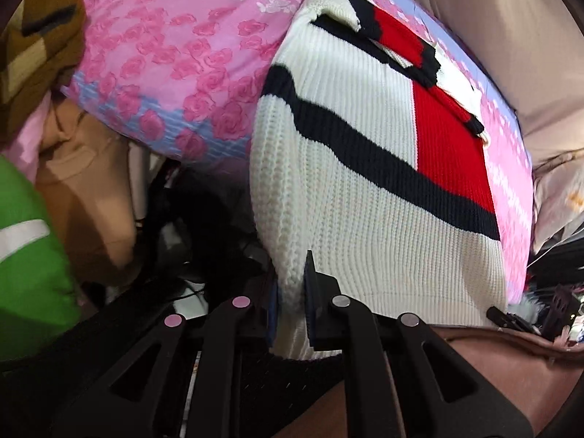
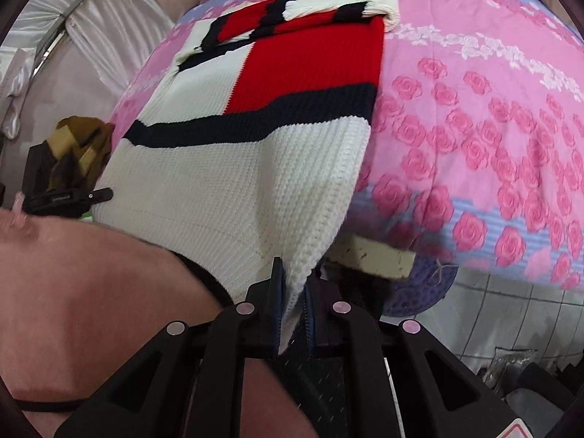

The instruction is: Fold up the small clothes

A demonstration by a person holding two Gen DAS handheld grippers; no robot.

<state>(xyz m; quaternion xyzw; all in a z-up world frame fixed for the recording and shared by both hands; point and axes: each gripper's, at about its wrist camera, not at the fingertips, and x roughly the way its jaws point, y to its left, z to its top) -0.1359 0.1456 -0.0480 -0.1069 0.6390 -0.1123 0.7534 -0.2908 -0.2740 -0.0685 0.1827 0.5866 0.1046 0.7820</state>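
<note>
A white knit sweater (image 1: 357, 189) with navy stripes and a red block lies on a pink rose-print bedspread (image 1: 175, 73), its sleeves folded across the top. My left gripper (image 1: 292, 292) is shut on the sweater's near left hem corner. The sweater also shows in the right wrist view (image 2: 233, 168). My right gripper (image 2: 294, 292) is shut on the near right hem corner, which is lifted off the bed edge. The left gripper's fingers (image 2: 69, 197) show at the sweater's other corner.
A brown patterned garment (image 1: 33, 54) and a green garment (image 1: 25, 277) lie left of the bed. Tan fabric (image 1: 84, 189) and dark cables sit below the bed edge. The bedspread (image 2: 474, 127) extends right. A tiled floor (image 2: 511, 314) and a purple mat (image 2: 419, 284) are below.
</note>
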